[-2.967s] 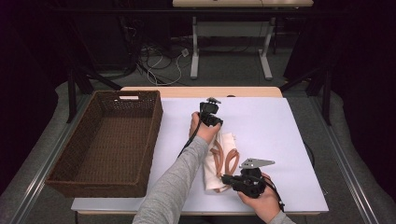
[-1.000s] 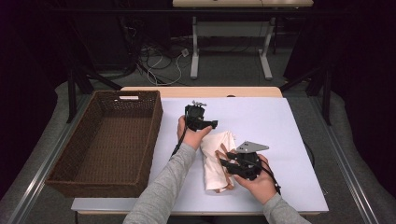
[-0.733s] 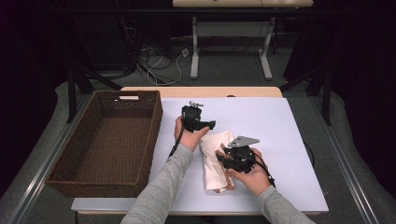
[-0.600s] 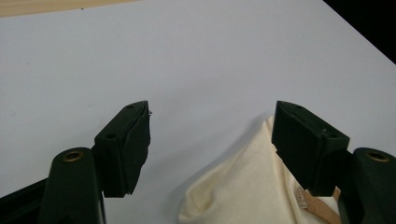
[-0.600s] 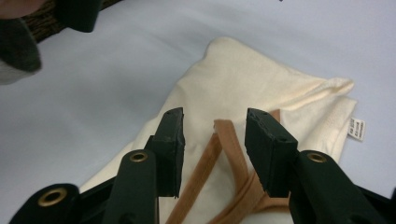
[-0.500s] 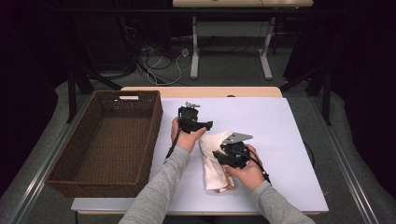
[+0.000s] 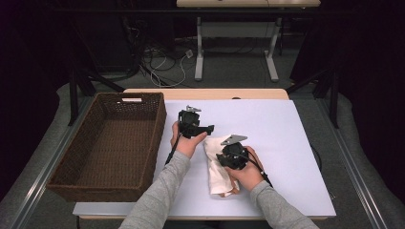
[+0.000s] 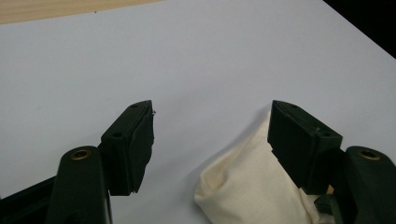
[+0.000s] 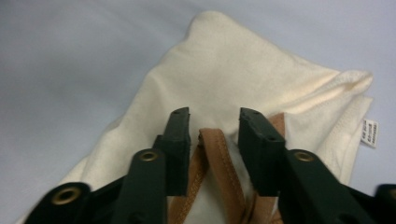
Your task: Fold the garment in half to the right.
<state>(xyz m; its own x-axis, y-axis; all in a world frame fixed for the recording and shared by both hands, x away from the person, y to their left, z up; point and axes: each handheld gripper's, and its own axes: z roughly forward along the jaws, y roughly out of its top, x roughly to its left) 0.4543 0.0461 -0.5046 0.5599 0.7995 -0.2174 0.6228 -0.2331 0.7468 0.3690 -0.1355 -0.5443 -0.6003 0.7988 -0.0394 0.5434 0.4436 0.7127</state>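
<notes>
A cream cloth bag with tan straps lies folded on the white table. My right gripper rests over the bag's upper part. Its jaws have just been closing around one tan strap, which stands between them with a small gap on each side. My left gripper hovers at the bag's far corner and points right. Its jaws stand open, with the bag's cream corner lying beside the right-hand one.
A large brown wicker basket fills the table's left side, empty inside. A wooden strip runs along the far edge. Bare white surface lies to the right of and beyond the bag. Desk legs and cables stand on the floor behind.
My right gripper has moved up the bag toward the left gripper and lowered onto the straps, its jaws narrower. The left gripper has shifted a little left since the earliest frame.
</notes>
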